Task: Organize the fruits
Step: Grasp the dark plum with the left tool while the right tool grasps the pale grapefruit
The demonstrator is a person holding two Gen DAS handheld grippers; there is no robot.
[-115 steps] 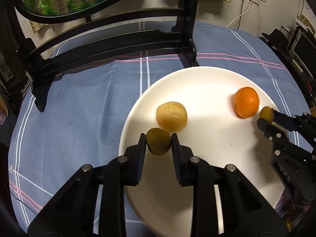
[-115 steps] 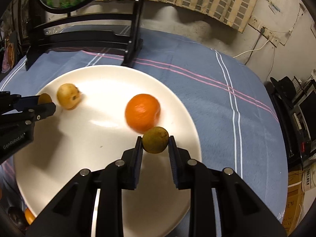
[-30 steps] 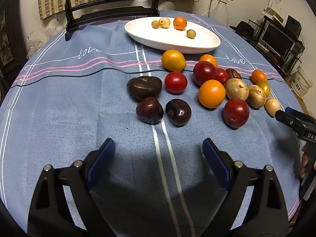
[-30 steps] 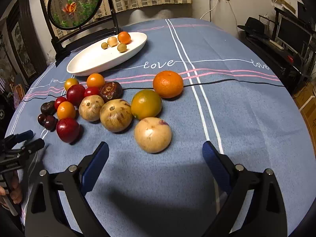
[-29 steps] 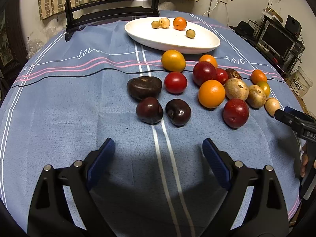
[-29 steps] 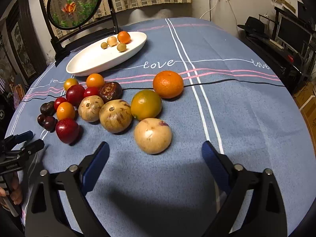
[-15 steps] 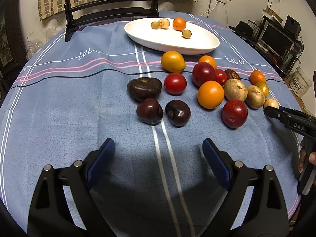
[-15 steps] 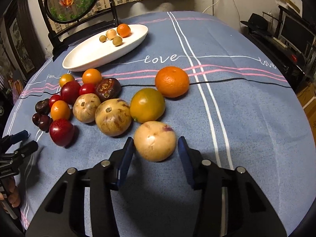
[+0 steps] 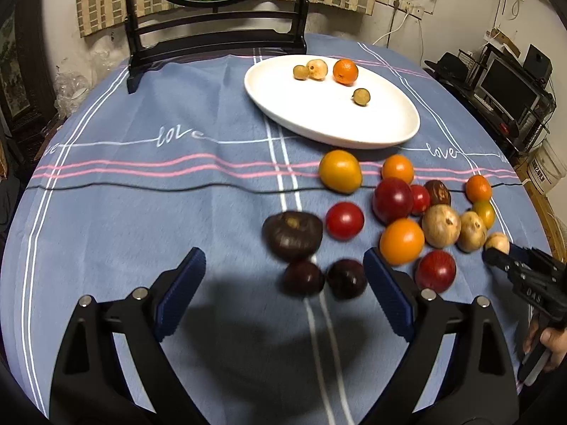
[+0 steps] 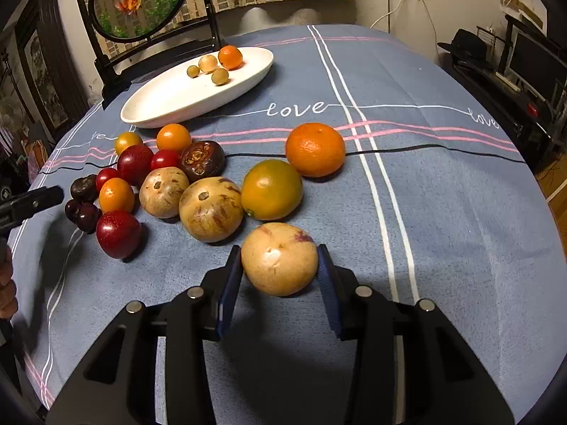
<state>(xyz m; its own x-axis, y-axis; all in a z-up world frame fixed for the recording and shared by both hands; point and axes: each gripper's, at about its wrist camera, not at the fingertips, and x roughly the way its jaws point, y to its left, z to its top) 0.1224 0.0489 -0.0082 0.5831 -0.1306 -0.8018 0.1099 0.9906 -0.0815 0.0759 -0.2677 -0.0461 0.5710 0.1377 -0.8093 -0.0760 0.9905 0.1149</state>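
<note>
White plate (image 9: 389,131) holds one orange (image 9: 345,71) and three small fruits (image 9: 316,69).

A round table is covered by a blue cloth (image 9: 141,184) with white and pink stripes and the word "love" stitched in white. On the cloth lies a white oval plate (image 9: 354,131), far from the camera. Nearer, a group of loose fruits (image 10: 209,209) rests directly on the cloth: red, orange, dark purple and pale brown ones, many touching each other. A black stand (image 9: 216,46) with a round picture stands at the far edge.
</note>
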